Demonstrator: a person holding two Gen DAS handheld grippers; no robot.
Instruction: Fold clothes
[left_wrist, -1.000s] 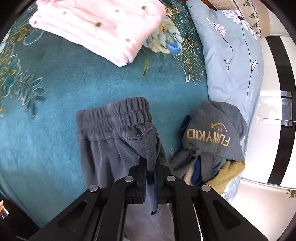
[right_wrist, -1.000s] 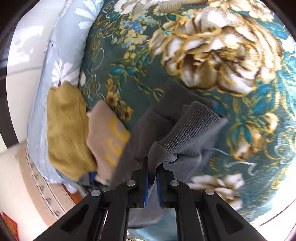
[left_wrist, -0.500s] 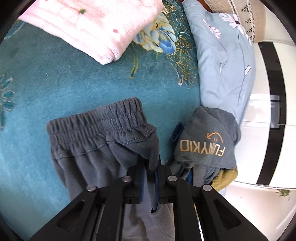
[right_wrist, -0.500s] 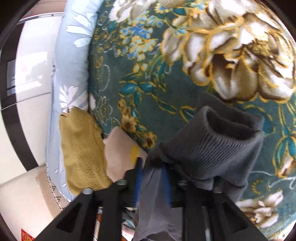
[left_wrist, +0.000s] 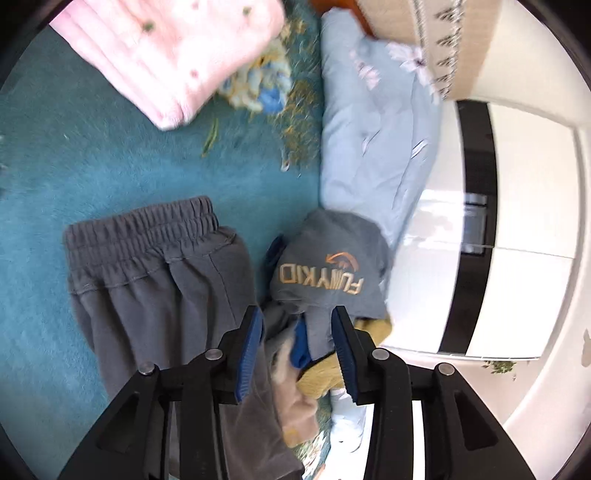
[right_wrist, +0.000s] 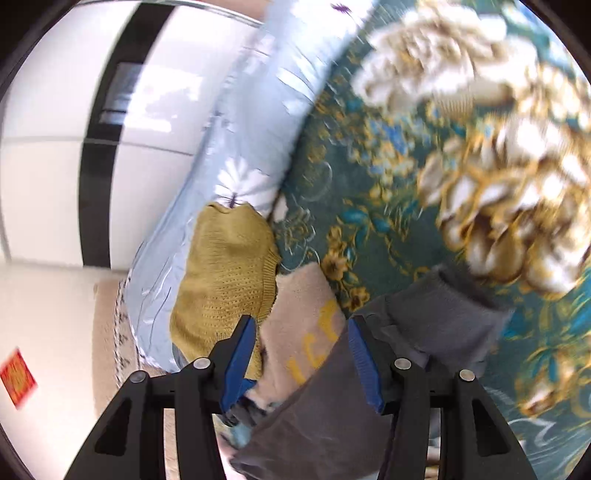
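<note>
Dark grey sweatpants (left_wrist: 155, 288) lie flat on the teal floral bedspread (left_wrist: 110, 173), elastic waistband at the far end. My left gripper (left_wrist: 297, 343) is open just right of them, over a heap of clothes: a grey-blue "FUNYKID" top (left_wrist: 325, 273), a mustard knit (left_wrist: 332, 373) and a beige piece (left_wrist: 291, 402). In the right wrist view my right gripper (right_wrist: 303, 354) is open above the pants' ribbed cuff end (right_wrist: 436, 321); the grey fabric (right_wrist: 325, 413) lies loose between and under its fingers, next to the beige garment (right_wrist: 306, 332) and mustard knit (right_wrist: 225, 273).
A folded pink blanket (left_wrist: 166, 55) rests at the far left of the bed. A pale blue floral pillow (left_wrist: 376, 147) runs along the bed's edge, also seen as a pillow (right_wrist: 251, 140) in the right view. Beyond it are white panels with a black stripe (left_wrist: 476, 229).
Both grippers have opened and let go of the grey sweatpants, which now lie flat. Both have drawn back toward the clothes heap; the views are blurred with motion.
</note>
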